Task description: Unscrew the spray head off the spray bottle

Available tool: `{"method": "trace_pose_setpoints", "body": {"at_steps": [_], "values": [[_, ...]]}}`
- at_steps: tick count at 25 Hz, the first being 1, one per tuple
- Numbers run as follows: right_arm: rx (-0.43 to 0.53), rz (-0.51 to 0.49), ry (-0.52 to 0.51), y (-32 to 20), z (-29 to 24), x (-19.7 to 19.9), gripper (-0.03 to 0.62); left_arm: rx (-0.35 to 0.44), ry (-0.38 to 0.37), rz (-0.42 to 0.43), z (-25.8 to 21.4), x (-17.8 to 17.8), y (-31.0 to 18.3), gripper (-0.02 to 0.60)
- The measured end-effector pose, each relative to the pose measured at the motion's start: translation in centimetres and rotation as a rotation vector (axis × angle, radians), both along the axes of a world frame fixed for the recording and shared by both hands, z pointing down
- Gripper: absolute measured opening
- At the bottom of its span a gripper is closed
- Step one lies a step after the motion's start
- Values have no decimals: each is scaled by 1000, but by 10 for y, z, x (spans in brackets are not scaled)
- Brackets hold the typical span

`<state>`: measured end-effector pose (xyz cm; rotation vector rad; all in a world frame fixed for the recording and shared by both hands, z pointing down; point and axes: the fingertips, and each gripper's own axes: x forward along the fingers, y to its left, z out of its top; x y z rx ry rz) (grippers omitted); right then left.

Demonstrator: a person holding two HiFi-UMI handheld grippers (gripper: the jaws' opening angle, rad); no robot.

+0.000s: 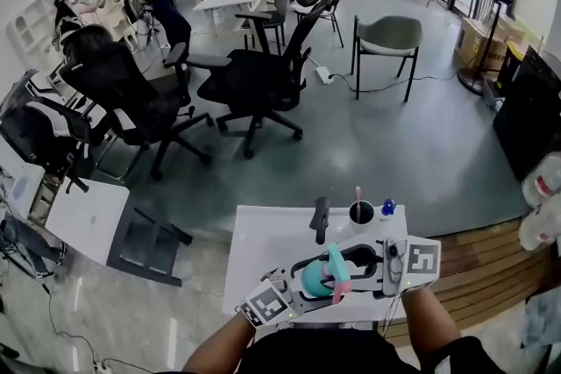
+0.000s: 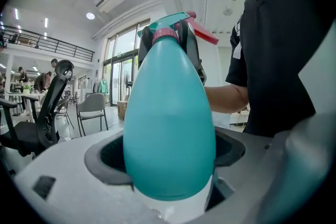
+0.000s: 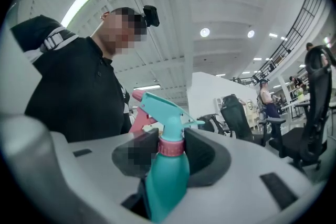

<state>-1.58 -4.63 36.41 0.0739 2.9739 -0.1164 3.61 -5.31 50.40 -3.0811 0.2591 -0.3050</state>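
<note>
Between the left tongs, a teal egg-shaped spray bottle, pink-collared.

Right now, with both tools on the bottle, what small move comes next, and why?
Probably twist the right tool about the neck: it clamps the pink collar under the spray head, not yet off, while the left tool holds the bottle body.

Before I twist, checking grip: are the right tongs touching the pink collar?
Touching. Right gripper view: the right tongs clamp the pink collar between both pads.
</note>
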Motion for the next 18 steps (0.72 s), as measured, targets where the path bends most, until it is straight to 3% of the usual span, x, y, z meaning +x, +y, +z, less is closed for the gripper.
{"method": "trace_pose_setpoints", "body": {"at_steps": [4, 7, 11, 14, 18], "values": [[32, 85, 2, -11, 2, -2, 158, -11, -6, -82, -3, -5, -13, 436], [80, 266, 23, -32, 6, -1, 160, -19, -29, -227, -1, -18, -36, 436], [16, 476, 6, -54, 12, 4, 175, -34, -25, -382, 9, -39, -60, 436], [-35, 516, 2, -58, 17, 1, 179, -45, -35, -461, 13, -49, -71, 436], [-57, 531, 20, -59, 16, -9, 179, -19, -70, -492, 15, -51, -73, 436]]}}
